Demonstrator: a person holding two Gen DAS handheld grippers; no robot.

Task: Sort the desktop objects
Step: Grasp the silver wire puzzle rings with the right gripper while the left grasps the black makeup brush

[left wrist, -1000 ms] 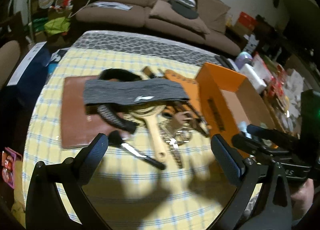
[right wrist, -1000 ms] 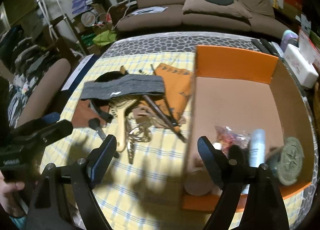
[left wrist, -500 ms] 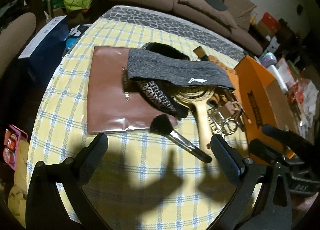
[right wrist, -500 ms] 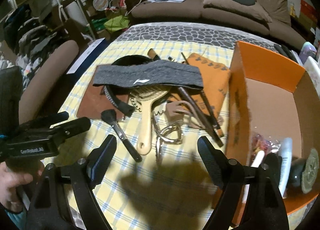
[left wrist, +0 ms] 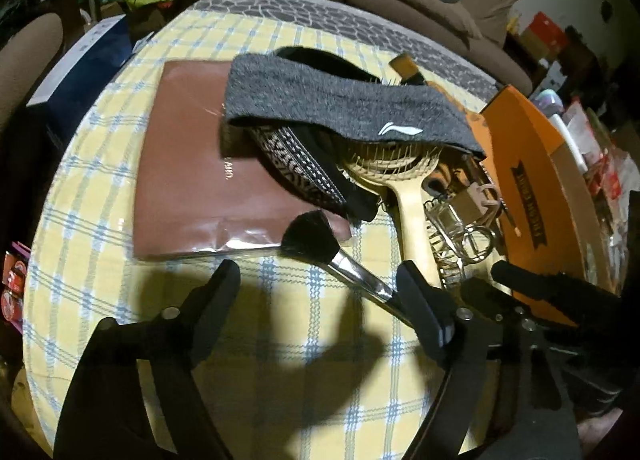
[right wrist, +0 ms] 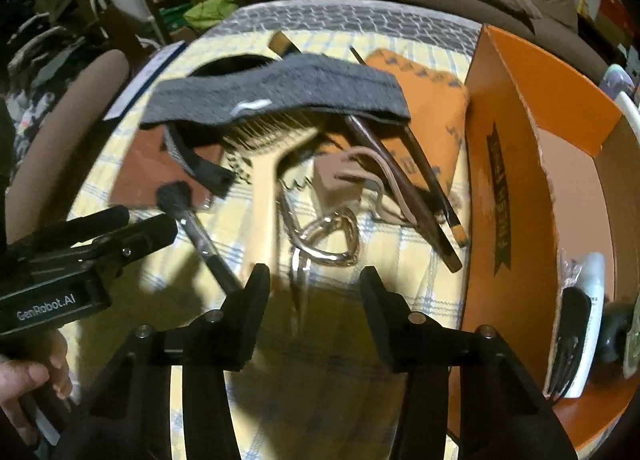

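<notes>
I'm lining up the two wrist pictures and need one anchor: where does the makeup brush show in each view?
Left wrist view: the makeup brush lies just below centre, black bristles on the brown pouch's corner, metal handle running down-right behind the left gripper's right finger.
Right wrist view: the makeup brush is left of centre, handle pointing down-right toward the right gripper's left finger.
Shared landmark: the grey headband draped over the wooden hairbrush.
</notes>
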